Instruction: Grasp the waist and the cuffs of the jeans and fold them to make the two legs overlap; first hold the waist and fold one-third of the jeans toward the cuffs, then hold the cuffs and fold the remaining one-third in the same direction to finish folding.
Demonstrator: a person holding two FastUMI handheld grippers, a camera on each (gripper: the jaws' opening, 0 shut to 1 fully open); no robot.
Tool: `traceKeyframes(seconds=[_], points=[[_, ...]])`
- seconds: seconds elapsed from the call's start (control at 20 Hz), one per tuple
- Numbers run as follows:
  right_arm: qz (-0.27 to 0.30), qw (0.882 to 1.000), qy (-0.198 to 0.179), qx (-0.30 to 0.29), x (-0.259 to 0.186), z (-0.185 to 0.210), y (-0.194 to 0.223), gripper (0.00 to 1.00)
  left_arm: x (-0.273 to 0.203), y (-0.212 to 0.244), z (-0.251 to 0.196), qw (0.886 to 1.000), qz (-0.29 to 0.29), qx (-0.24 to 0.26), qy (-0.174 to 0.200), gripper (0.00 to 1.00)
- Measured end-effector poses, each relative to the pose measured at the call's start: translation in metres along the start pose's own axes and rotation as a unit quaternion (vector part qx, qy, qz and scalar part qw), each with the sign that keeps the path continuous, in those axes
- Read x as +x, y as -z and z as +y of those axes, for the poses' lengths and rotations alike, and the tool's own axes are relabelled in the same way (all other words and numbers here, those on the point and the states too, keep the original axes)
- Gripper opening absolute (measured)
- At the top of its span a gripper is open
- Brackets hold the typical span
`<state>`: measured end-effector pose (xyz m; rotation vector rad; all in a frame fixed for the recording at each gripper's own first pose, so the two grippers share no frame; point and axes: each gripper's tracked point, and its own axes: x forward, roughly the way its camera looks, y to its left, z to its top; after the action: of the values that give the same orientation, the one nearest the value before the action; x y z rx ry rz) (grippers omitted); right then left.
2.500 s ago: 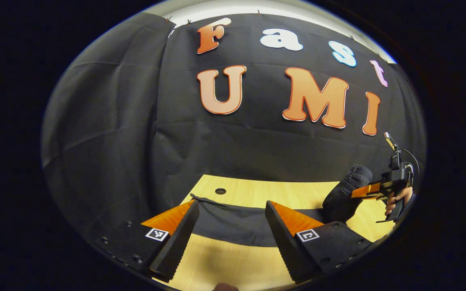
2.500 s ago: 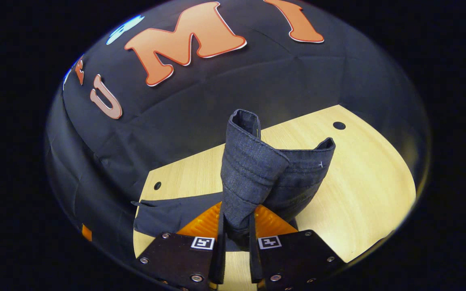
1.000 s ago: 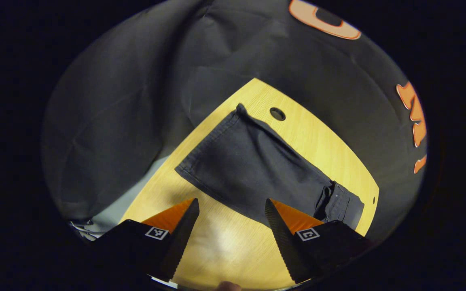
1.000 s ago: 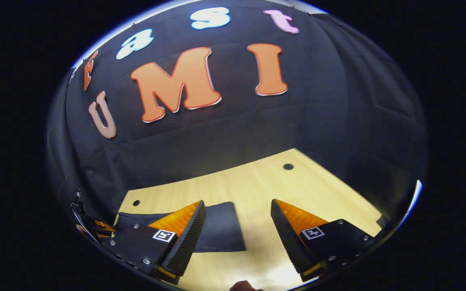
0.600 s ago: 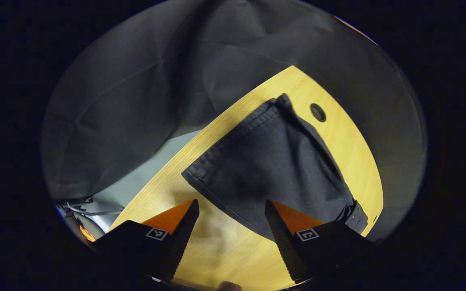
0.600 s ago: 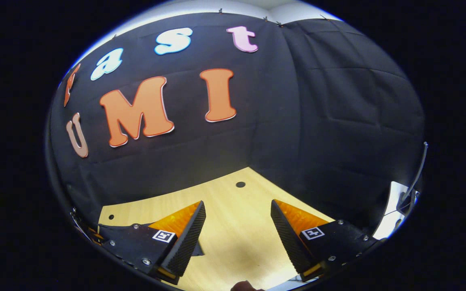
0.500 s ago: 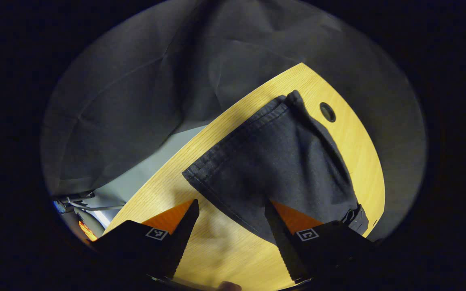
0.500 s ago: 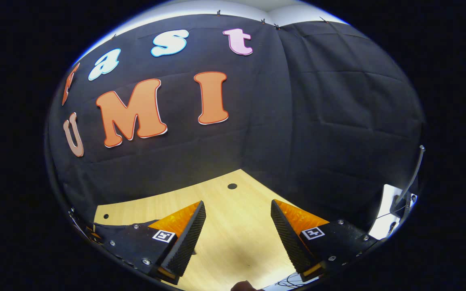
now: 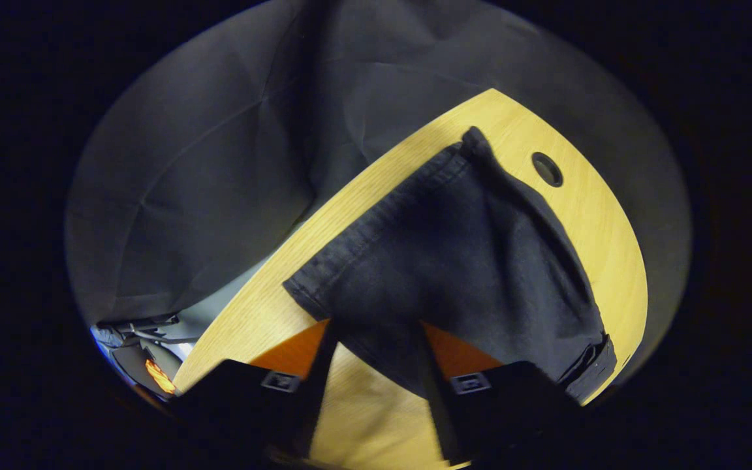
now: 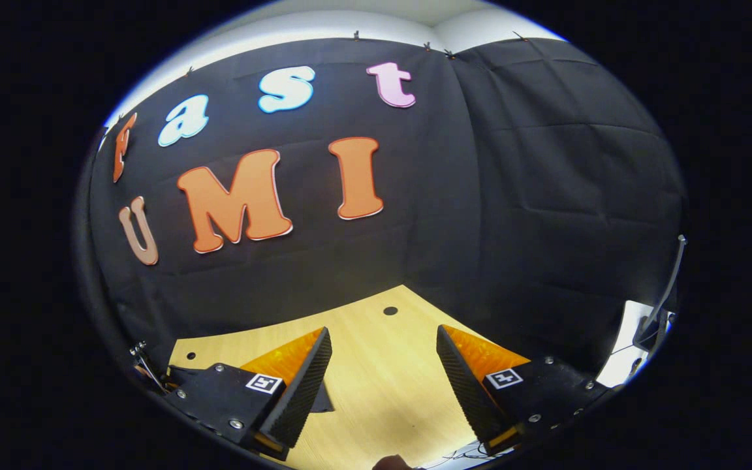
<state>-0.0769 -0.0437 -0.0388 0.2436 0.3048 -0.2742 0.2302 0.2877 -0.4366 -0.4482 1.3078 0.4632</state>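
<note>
In front of my left gripper (image 9: 373,329), the wooden table (image 9: 601,215) carries the dark jeans (image 9: 454,261), lying flat across it. A round hole (image 9: 547,169) is just beyond them. Ahead of my right gripper (image 10: 381,336), the table has two holes.

The left gripper view looks steeply down, close over the jeans (image 9: 454,261) on the wooden table (image 9: 601,215). The right gripper view sits low, facing level across the table (image 10: 376,378) toward the booth wall; both probably share the tabletop.
</note>
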Motion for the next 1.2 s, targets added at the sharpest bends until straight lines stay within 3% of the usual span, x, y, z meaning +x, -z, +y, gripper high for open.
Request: traceKeyframes(seconds=[0.1, 0.2, 0.4, 0.55, 1.0, 1.2], points=[[0.002, 1.0, -0.017, -0.005, 0.0, 0.01, 0.001, 0.97, 0.004, -0.002, -0.007, 1.0, -0.011, -0.013, 0.018, 0.1], [0.004, 1.0, -0.027, -0.006, 0.002, 0.015, 0.002, 0.97, -0.011, -0.003, -0.009, 0.999, -0.027, -0.005, 0.035, 0.04], [0.0, 0.999, -0.044, -0.003, 0.014, 0.027, 0.001, 0.97, -0.059, -0.017, -0.029, 0.99, -0.098, 0.025, 0.097, 0.04], [0.002, 0.998, -0.063, -0.004, 0.026, 0.041, 0.004, 0.97, -0.102, -0.02, -0.044, 0.982, -0.14, 0.046, 0.122, 0.04], [0.035, 0.99, -0.14, -0.007, 0.059, 0.088, 0.023, 0.98, -0.224, -0.025, -0.07, 0.951, -0.212, 0.117, 0.19, 0.03], [0.044, 0.985, -0.164, 0.0, 0.072, 0.1, 0.027, 0.97, -0.267, -0.002, -0.109, 0.933, -0.233, 0.162, 0.221, 0.03]])
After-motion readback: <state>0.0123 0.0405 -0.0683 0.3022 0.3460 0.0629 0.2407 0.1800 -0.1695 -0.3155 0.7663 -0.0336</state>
